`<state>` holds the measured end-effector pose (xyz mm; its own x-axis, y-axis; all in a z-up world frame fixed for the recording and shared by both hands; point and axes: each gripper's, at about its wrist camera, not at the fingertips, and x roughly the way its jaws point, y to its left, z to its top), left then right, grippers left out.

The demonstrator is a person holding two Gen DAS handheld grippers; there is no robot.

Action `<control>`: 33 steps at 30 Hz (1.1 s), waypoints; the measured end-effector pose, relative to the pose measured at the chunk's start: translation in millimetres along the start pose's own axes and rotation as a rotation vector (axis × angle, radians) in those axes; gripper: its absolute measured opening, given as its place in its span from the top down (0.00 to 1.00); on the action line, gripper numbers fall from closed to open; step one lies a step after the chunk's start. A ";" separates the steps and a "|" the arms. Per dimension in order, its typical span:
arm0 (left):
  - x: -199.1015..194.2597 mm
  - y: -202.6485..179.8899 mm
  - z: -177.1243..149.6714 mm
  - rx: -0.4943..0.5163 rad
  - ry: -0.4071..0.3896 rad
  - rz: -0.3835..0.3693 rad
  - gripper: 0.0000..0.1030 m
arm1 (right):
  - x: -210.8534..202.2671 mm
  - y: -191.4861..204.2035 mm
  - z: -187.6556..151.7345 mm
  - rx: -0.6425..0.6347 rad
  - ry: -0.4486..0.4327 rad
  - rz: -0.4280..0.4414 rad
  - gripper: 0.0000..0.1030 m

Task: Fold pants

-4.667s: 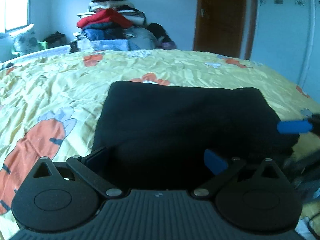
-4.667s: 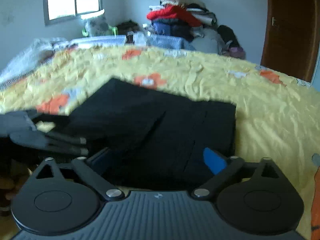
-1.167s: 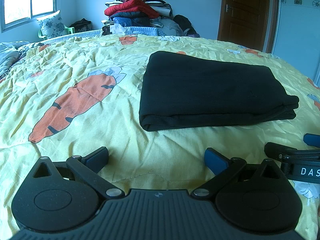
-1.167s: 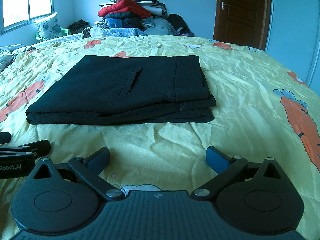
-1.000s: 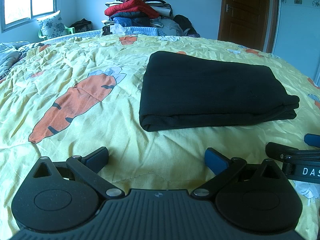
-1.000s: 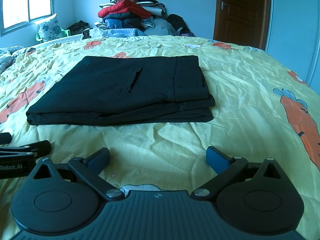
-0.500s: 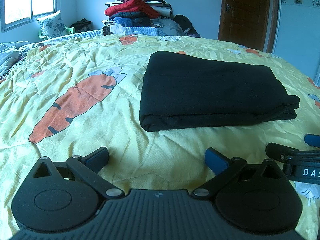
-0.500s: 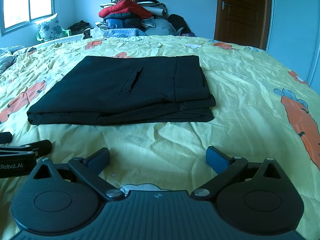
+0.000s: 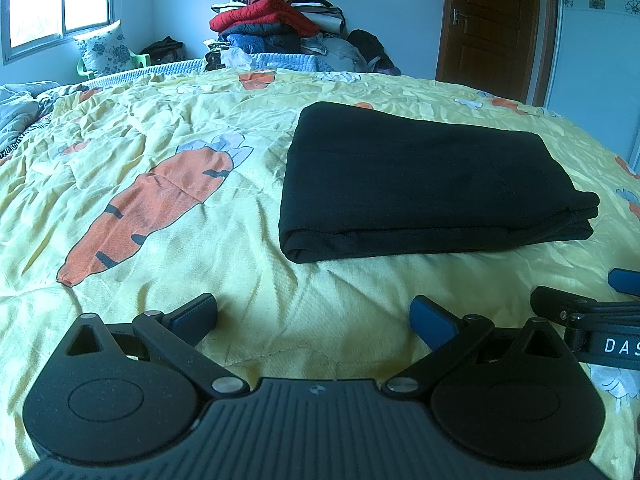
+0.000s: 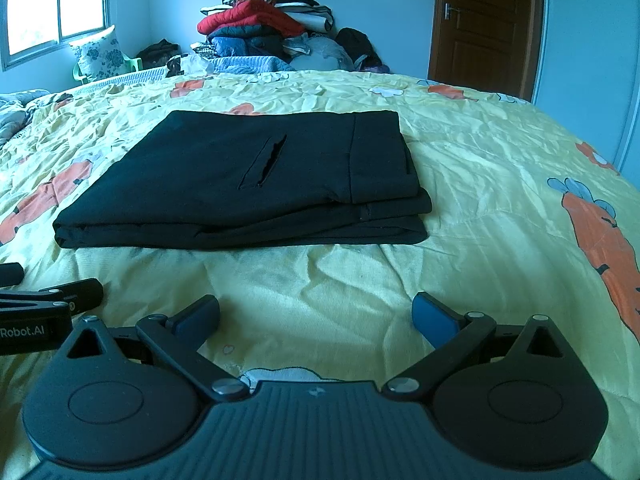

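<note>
Black pants (image 9: 424,184) lie folded into a flat, layered rectangle on the yellow carrot-print bedspread (image 9: 160,208), toward the middle of the bed and well short of its far edge. In the right wrist view the top layer shows a slit pocket (image 10: 266,160) and a vertical seam near the right end, with the lower layers sticking out a little along the near and right edges. Nothing touches the pants. The left gripper (image 9: 314,314) hovers low over the bedspread near the bed's near edge, its blue-padded jaws spread wide and holding nothing; bare yellow fabric shows between them. The right gripper (image 10: 316,314) sits just beside it, also with jaws wide apart and empty, the pants lying ahead of both. Each gripper appears at the side of the other's view. A large orange carrot print (image 9: 148,208) lies left of the pants, and another (image 10: 604,240) runs along the right side of the bed. Beyond the far edge of the bed a pile of clothes (image 9: 276,24) is stacked against the blue wall, with a floral pillow (image 9: 100,48) under the window (image 9: 60,0) at the left and a brown wooden door (image 9: 492,28) at the right.
</note>
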<state>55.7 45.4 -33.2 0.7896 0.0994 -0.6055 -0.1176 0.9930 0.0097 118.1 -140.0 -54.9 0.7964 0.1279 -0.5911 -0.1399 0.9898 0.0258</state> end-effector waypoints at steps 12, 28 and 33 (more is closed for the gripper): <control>-0.1 0.1 0.0 0.000 0.000 0.000 0.00 | 0.3 -0.7 0.2 0.001 0.000 0.000 0.00; 0.0 0.2 -0.3 0.001 0.000 0.000 0.00 | 0.5 -1.2 0.2 0.001 0.000 0.001 0.00; -0.1 0.0 -0.2 0.000 0.000 0.000 0.00 | 0.5 -1.3 0.2 0.001 0.000 0.001 0.00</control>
<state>55.6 45.3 -33.3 0.7895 0.0996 -0.6055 -0.1175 0.9930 0.0101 118.7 -141.1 -55.1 0.7963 0.1286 -0.5911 -0.1398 0.9898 0.0271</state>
